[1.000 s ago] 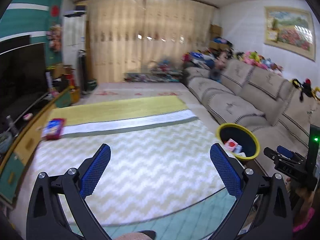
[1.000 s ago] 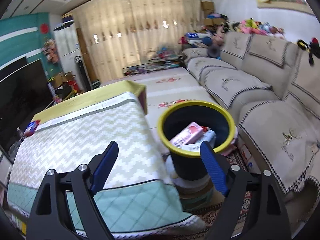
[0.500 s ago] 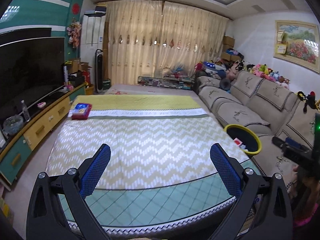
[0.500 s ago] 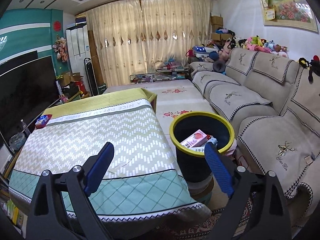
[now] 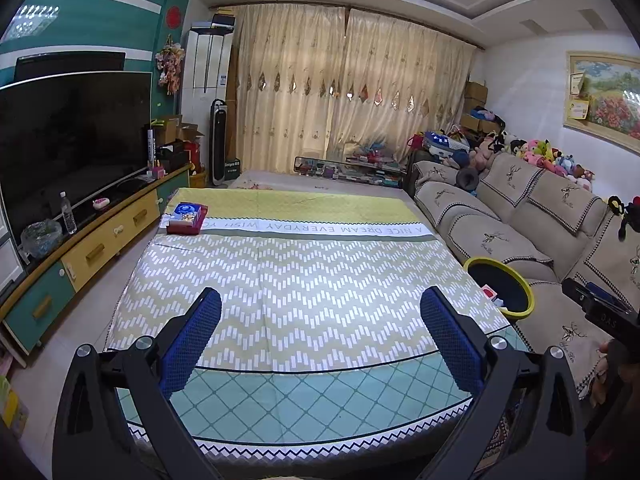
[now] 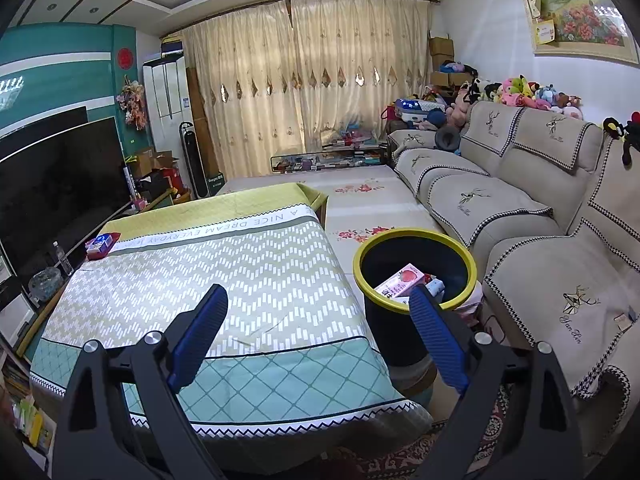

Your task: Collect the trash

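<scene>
Hovering wide-open and empty, both left claw [image 5: 320, 340] and right claw [image 6: 318, 334], between pickups (bin [image 6: 416, 236] right of centre already holding cartons), next reaching probably upper-left for red box [image 5: 187, 218] on table [image 5: 320, 280].

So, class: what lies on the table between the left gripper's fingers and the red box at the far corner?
Nothing: in the left wrist view, only bare patterned tablecloth separates the left gripper from the red box.
</scene>
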Tool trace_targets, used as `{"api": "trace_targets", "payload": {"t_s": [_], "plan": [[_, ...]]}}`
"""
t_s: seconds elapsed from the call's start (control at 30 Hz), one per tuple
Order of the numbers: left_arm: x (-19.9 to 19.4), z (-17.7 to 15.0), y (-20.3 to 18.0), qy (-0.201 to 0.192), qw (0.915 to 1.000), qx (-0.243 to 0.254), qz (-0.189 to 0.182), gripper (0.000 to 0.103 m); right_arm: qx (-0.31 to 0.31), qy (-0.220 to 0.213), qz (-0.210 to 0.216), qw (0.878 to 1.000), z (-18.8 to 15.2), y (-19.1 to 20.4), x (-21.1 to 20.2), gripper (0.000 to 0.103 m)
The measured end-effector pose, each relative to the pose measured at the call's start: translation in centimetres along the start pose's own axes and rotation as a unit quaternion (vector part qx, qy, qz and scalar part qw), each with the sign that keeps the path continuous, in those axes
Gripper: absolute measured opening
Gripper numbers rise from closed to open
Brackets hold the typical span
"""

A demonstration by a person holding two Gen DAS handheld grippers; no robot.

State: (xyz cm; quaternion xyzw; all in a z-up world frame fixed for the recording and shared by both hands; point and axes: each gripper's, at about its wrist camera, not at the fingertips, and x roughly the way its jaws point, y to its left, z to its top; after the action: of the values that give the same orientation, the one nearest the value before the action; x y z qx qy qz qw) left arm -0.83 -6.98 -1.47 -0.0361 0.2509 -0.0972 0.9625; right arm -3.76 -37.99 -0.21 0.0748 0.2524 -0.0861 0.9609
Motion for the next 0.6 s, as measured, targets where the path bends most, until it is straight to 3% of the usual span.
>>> {"api": "trace_targets", "payload": {"t_s": [0.6], "plan": [[0.41,0.10,0.39,-0.005,1.0000,0.001,0.005,0.098,0.007,-0.001,-0.001,1.000,0.09,-0.14,0.06,0.088]]}}
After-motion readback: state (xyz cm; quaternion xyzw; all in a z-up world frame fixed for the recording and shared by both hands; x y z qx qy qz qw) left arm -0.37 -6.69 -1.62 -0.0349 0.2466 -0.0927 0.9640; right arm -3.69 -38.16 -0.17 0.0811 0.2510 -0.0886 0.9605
